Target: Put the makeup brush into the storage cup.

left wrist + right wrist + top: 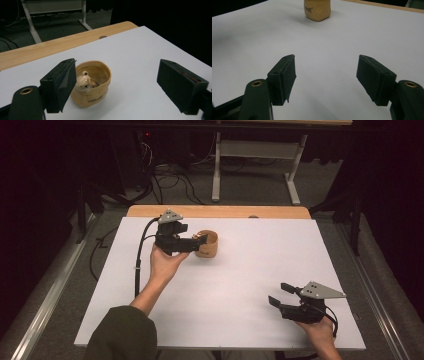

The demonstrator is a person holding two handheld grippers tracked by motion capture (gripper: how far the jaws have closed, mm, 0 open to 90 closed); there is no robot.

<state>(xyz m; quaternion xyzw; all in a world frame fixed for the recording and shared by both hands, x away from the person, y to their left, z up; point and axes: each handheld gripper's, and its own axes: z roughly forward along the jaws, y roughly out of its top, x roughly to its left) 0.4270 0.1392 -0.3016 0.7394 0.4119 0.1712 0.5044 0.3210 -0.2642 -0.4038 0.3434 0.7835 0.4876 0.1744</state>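
tan and soft-looking, a small pouch (pixel 207 244) stands upright on the white table (pixel 240 285), toward the far left part of it, near the wooden strip (pixel 220 211) along the far edge. its long axis runs straight up and its open mouth faces the ceiling; the rim is a little crumpled. small dark lettering is printed low on its side wall, too small to read. inside the mouth, in the left gripper view, a pale cream figure (pixel 83 82) with a round head leans against the wall of the pouch, its head just above the rim on the side nearest the left-hand pad; what it is exactly i cannot tell.

the left gripper (pixel 192 242) is held level just beside the pouch, pointing across the table toward it. its jaws are spread wide with nothing between them; in its own view one pad (pixel 62 80) overlaps the near side of the pouch and the other pad (pixel 180 85) stands well off to the other side. whether the near pad touches the pouch i cannot tell.

the right gripper (pixel 280 295) rests low at the near right corner of the table, well apart from the pouch, jaws also spread wide and empty, aimed over bare white surface toward the pouch far ahead.
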